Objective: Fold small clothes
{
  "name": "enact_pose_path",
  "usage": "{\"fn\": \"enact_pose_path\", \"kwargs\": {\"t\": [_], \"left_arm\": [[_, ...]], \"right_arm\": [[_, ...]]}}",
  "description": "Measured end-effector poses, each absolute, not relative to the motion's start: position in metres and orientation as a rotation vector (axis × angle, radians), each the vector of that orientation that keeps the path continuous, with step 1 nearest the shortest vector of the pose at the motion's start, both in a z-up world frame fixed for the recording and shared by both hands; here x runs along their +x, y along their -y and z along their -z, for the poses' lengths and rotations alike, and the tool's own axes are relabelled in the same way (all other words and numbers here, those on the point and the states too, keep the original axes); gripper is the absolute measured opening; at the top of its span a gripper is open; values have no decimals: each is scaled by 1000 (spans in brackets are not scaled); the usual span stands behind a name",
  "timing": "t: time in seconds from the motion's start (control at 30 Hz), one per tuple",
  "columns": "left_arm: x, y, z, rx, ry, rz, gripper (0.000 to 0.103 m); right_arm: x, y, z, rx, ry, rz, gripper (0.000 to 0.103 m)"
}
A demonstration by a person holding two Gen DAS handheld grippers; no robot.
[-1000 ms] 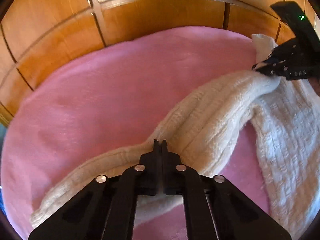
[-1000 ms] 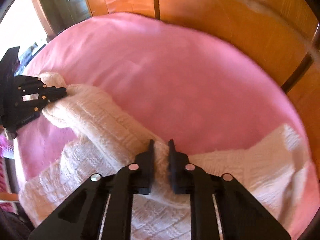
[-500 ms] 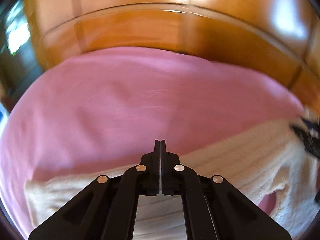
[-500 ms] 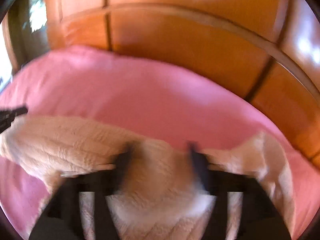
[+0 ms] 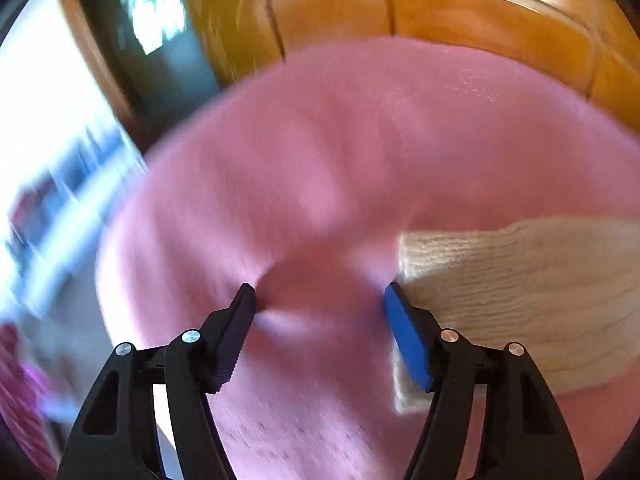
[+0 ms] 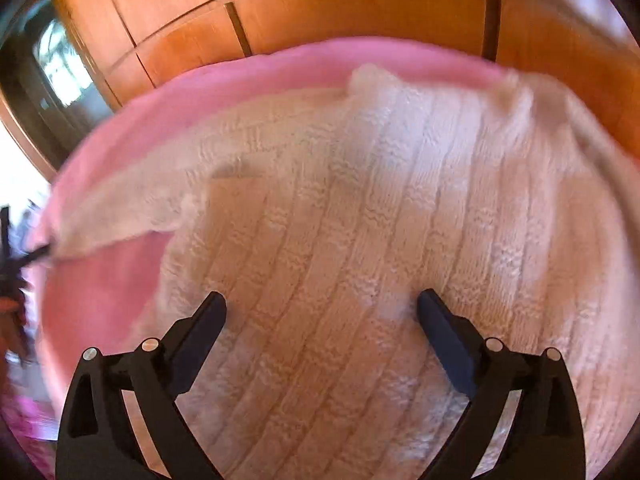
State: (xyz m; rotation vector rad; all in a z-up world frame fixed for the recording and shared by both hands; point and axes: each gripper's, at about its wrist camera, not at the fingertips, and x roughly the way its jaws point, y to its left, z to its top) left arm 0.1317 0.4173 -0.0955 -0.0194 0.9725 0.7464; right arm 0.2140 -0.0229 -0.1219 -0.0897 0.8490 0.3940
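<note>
Lying flat on pink blanket (image 5: 320,140), cream sweater (image 6: 360,220) spreads under right gripper (image 6: 322,306), fingers spread wide, holding nothing. Left gripper (image 5: 320,294) also spread, empty, beside sleeve (image 5: 520,280). Risk: careless regrasp pinches blanket too, bunching fold.

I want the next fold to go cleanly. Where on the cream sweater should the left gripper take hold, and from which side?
Probably the sleeve cuff: it is a free, ribbed end of the sweater lying flat on the pink blanket. The left gripper is open just left of it, so come in from the left, low, and pinch the cuff's edge.
</note>
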Motion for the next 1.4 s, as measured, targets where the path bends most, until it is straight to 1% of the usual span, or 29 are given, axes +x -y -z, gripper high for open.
{"fn": "enact_pose_path", "kwargs": {"t": [0.03,0.07,0.1,0.13,0.23,0.37,0.43,0.53,0.57,0.6,0.63,0.7,0.73,0.77,0.8,0.83,0.87,1.0,1.1,1.13,1.17,1.2,1.23,1.4], "left_arm": [[138,-409,96,60,-975,-783,60],[141,-407,94,55,-986,-793,51],[142,-408,89,-11,-1003,-794,47],[139,-408,79,-97,-992,-763,46],[116,-382,49,-236,-887,-530,46],[78,-318,38,-340,-900,-78,46],[59,-284,41,-369,-917,110,46],[39,-243,56,-401,-972,305,52],[30,-226,65,-416,-1002,362,52],[22,-213,71,-426,-1018,389,52],[14,-198,78,-436,-1037,416,52],[4,-179,90,-413,-1032,415,52],[1,-169,90,-395,-1014,402,52],[1,-161,89,-385,-1008,403,40],[-5,-154,90,-371,-1017,402,28],[-4,-148,87,-342,-1032,389,11],[-1,-147,82,-326,-1027,381,10],[-4,-163,72,-302,-1011,383,9],[2,-162,86,-255,-1065,333,10],[5,-160,89,-251,-1084,310,13],[9,-159,89,-254,-1097,286,18],[12,-158,86,-260,-1099,278,22],[15,-159,81,-258,-1090,264,25],[36,-154,47,-252,-995,241,25]], "right_arm": [[209,18,120,-110,-858,-383,97],[202,19,115,-80,-862,-404,97],[196,23,107,-53,-853,-430,97],[187,31,100,-42,-835,-437,97],[159,68,88,-53,-788,-371,97],[111,157,91,42,-788,-197,97],[84,199,94,95,-802,-112,97],[45,258,110,223,-853,-23,97],[32,269,118,287,-879,-45,96],[21,278,123,345,-905,-82,95],[13,280,127,377,-921,-112,89],[-9,271,135,384,-926,-184,86],[-16,263,137,355,-927,-204,77],[-19,259,136,331,-927,-196,62],[-21,253,136,299,-928,-182,51],[-21,251,136,290,-936,-183,15],[-23,252,132,312,-934,-203,11],[-56,279,108,314,-857,-244,10],[-65,293,118,309,-889,-262,12],[-62,293,127,297,-919,-248,20],[-55,298,130,293,-926,-232,37],[-54,307,132,323,-917,-219,49],[-54,317,130,362,-880,-204,58],[-42,376,107,285,-730,88,58]]}}
